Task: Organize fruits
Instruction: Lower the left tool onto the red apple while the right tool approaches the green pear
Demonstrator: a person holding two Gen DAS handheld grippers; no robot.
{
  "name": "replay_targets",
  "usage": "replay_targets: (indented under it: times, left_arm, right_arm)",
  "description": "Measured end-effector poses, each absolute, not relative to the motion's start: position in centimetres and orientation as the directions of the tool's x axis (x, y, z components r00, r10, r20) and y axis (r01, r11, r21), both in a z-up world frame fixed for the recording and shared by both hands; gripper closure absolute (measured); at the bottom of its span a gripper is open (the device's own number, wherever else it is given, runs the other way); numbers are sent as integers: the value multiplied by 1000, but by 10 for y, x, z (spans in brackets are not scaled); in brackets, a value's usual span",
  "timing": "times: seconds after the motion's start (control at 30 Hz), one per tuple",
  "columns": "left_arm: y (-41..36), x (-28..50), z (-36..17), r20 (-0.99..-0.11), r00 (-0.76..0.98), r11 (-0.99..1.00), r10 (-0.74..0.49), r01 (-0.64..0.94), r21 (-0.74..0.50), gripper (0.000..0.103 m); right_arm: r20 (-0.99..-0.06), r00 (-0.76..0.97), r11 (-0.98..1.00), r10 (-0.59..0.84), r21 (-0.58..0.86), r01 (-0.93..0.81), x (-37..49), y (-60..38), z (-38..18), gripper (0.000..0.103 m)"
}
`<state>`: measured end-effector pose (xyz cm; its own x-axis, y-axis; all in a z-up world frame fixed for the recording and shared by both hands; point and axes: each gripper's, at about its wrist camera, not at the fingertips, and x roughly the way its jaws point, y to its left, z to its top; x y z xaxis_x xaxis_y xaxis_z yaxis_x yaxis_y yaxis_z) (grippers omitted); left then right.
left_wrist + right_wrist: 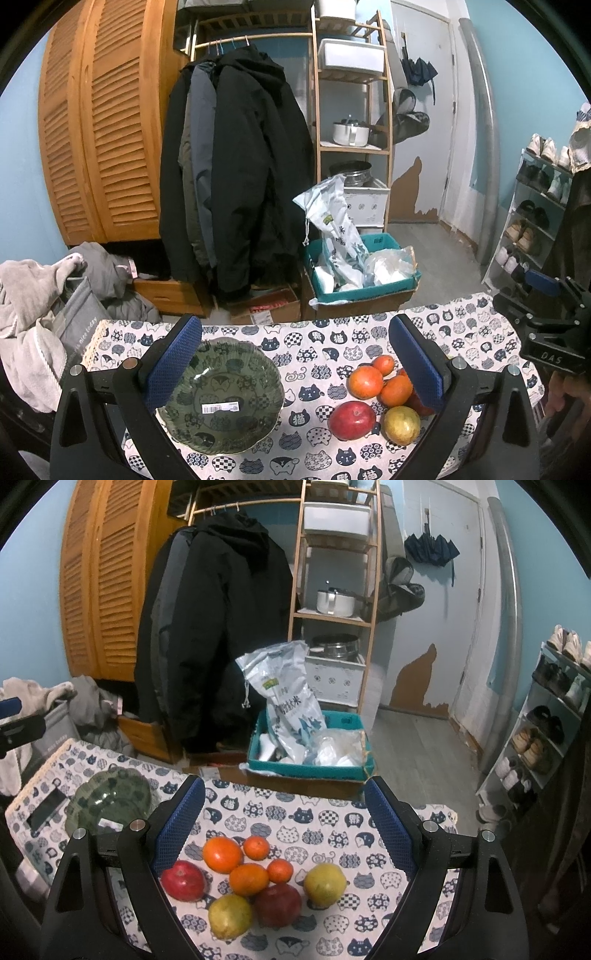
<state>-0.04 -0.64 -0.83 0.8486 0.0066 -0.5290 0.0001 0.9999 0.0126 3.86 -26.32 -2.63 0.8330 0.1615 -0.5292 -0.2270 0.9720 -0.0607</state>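
Left wrist view shows the left gripper [295,363] with fingers spread wide and holding nothing, hovering above the cat-print tablecloth [321,354]; the green glass bowl [221,395] sits partly behind its left pad. Beside the bowl lie the fruits, some hidden by the right pad.

Right wrist view shows the right gripper [286,825], also wide open and empty, over the whole cluster: two red apples [183,881], two yellow-green fruits [325,885], and four oranges [222,854]. The bowl [110,799] stands well apart, to the left.
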Motion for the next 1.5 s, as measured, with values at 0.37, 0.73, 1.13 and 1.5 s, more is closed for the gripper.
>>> replay_targets:
  times: [0.37,0.73,1.13,1.5]
  left_arm:
    - [-14,30,-50,-656,755,1000,-13,7,-12,1]
    - [-20,58,-96,-774,633,999,-31,7,-34,1]
    - [-27,75,-150,-859,511,999,-37,7,-39,1]
    - [-57,85,-193,-910,414,998,-41,66,-15,1]
  right_arm:
    - [-634,768,981,92,-76,-180,56,-277,-53,16]
    - [-728,683,986,57,-66,-153,70,-292,-86,16]
    - [-856,517,996,23,-24,-85,83,-314,-145,16]
    - [-920,393,999,-12,-24,-27,87,-336,-193,17]
